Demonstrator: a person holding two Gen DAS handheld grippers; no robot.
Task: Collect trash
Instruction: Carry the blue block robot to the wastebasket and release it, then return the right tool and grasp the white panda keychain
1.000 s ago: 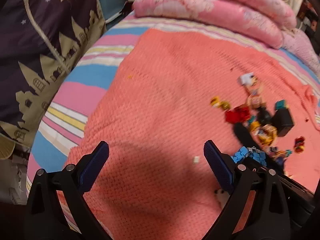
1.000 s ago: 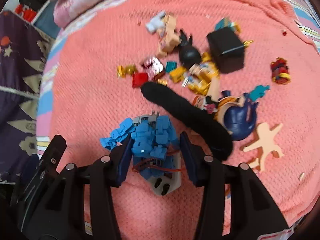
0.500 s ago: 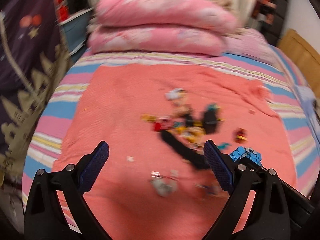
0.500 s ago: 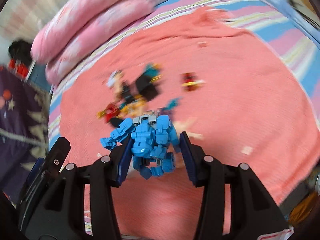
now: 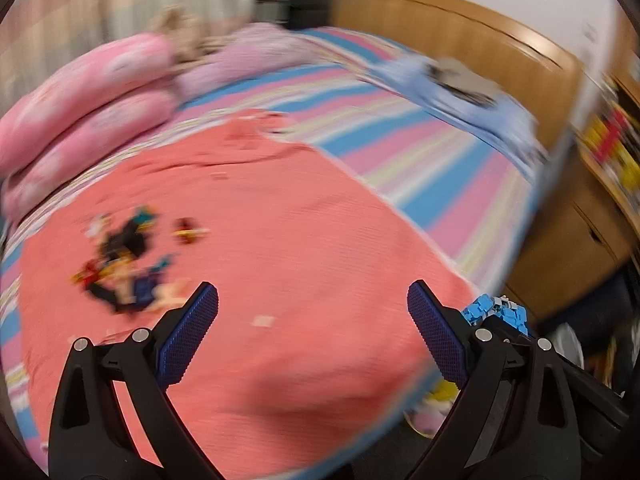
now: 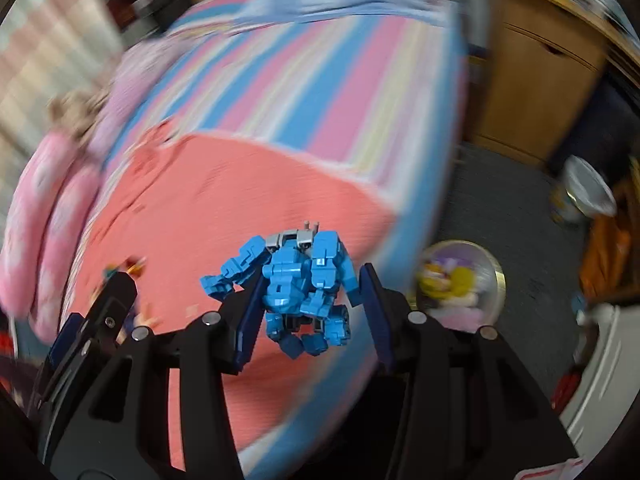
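My right gripper is shut on a blue brick robot figure, held in the air above the bed's near corner. The same blue figure peeks out behind my left gripper's right finger. My left gripper is open and holds nothing, hovering over the salmon blanket. A blurred heap of small toys lies on the blanket at the left. A round bin with purple and yellow things inside stands on the dark floor right of the bed.
Pink pillows lie at the far left of the striped bed. A wooden headboard and a wooden cabinet stand to the right. A white object and another white container sit on the floor. Both views are motion-blurred.
Both grippers have swung right, away from the toy heap toward the bed's edge and the floor. The blue figure was lifted off the blanket and stays clamped in the right gripper.
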